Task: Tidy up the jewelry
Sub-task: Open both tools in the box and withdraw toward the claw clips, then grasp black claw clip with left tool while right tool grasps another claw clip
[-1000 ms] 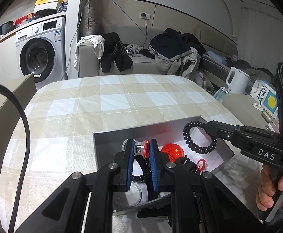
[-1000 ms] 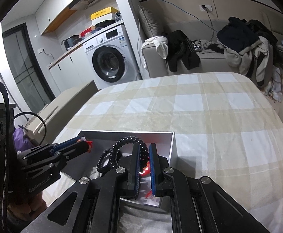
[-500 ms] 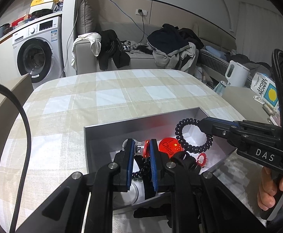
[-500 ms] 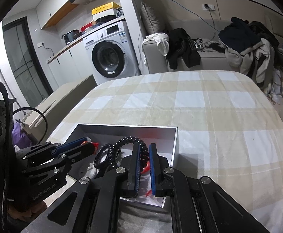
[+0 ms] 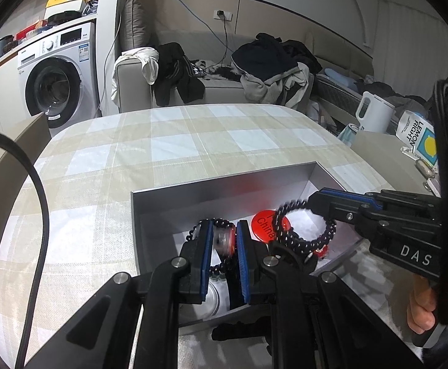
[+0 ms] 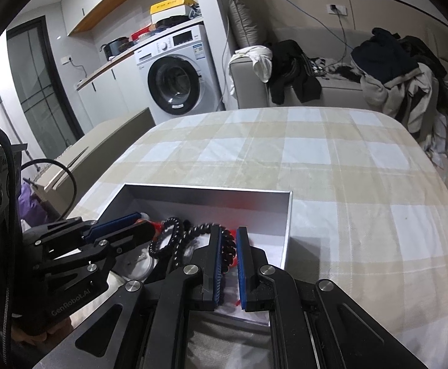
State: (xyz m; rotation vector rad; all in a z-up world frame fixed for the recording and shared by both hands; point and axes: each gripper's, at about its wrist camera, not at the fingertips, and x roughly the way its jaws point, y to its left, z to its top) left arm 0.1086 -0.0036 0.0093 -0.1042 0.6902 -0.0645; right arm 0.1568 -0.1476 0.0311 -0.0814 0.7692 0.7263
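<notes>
The left gripper (image 5: 222, 243) has its blue-padded fingers (image 5: 205, 256) clamped on a small blurred piece with a red and clear part, strung on a dark beaded bracelet (image 5: 222, 266); what the piece is cannot be made out. It hangs inside the shallow grey rectangular box (image 5: 211, 195) on the checked counter (image 5: 168, 141). The right gripper (image 6: 227, 247) has its fingers (image 6: 215, 264) closed on a black spiral-cord bracelet (image 5: 301, 227), held above the box interior; the near part of the box is hidden behind both grippers. A round red badge (image 5: 267, 224) in the box reads "China". The right gripper's body shows "DAS", the left's "GenRobot.AI"; a carton (image 5: 418, 136) reads "LEMON RIGHT".
</notes>
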